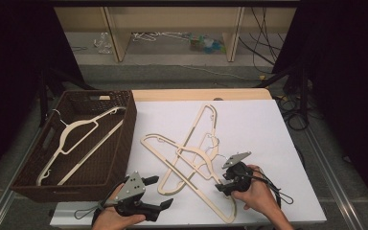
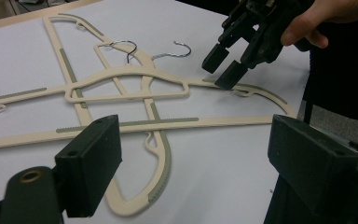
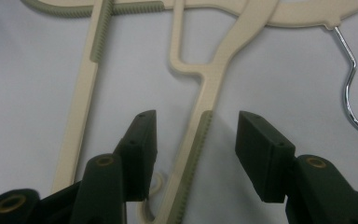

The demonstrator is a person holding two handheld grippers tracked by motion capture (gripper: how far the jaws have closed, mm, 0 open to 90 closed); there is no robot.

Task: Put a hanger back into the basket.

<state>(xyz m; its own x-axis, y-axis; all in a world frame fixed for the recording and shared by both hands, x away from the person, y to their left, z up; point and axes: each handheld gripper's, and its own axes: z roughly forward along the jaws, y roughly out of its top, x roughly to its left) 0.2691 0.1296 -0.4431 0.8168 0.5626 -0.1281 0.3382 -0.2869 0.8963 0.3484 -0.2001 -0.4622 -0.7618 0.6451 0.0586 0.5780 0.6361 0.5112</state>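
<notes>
Two cream plastic hangers (image 1: 191, 163) lie crossed on the white table top (image 1: 258, 129), metal hooks near the middle. My right gripper (image 1: 220, 184) reaches down to one hanger's ribbed shoulder arm (image 3: 209, 93). Its jaws stand either side of that arm with a gap on each side, so it is open (image 3: 196, 149). The left gripper view shows the same gripper (image 2: 221, 65) tipped onto the hanger (image 2: 126, 86). My left gripper (image 1: 160, 191) hovers at the table's front edge, jaws wide apart (image 2: 196, 158) and nothing between them, facing the other hanger's curved end (image 2: 161, 154).
A dark woven basket (image 1: 124, 139) stands left of the table top with a third cream hanger (image 1: 81, 139) lying in it. A bare metal hook (image 3: 349, 93) curls to the right of my right jaws. Cables trail on the floor beyond the table's far right.
</notes>
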